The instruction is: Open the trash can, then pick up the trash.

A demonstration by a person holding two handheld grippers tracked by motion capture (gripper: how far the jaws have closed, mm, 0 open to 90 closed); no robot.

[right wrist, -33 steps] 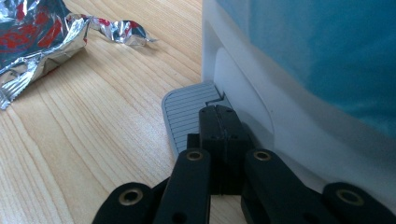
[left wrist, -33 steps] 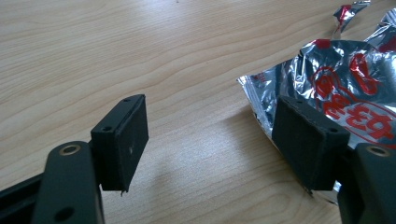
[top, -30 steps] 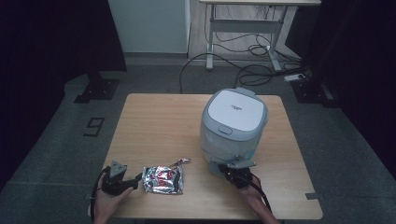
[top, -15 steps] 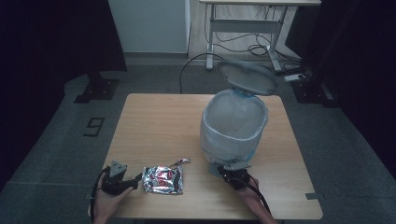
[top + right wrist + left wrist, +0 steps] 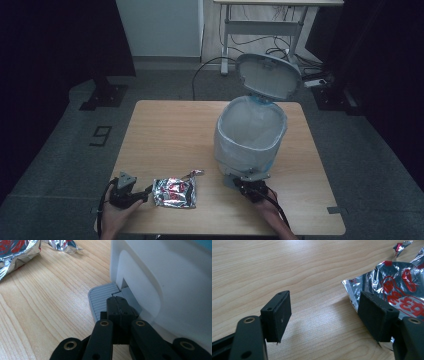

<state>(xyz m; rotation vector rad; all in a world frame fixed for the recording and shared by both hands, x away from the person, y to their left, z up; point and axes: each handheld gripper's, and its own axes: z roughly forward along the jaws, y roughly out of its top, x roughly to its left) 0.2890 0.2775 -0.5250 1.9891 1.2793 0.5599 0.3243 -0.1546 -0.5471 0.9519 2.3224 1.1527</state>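
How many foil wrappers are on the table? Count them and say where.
1. The foil wrapper lies flat near the table's front edge, just ahead of the open left tongs, left of the bin. The bin's inside could hide more.

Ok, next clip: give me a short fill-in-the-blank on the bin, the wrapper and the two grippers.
1. The lid of the bin stands ____.
2. The right gripper, jaws together, presses on the bin's grey ____.
3. The left gripper has its jaws ____ at the edge of the foil wrapper.
4. The wrapper lies on the ____.

Missing words: open; pedal; open; table
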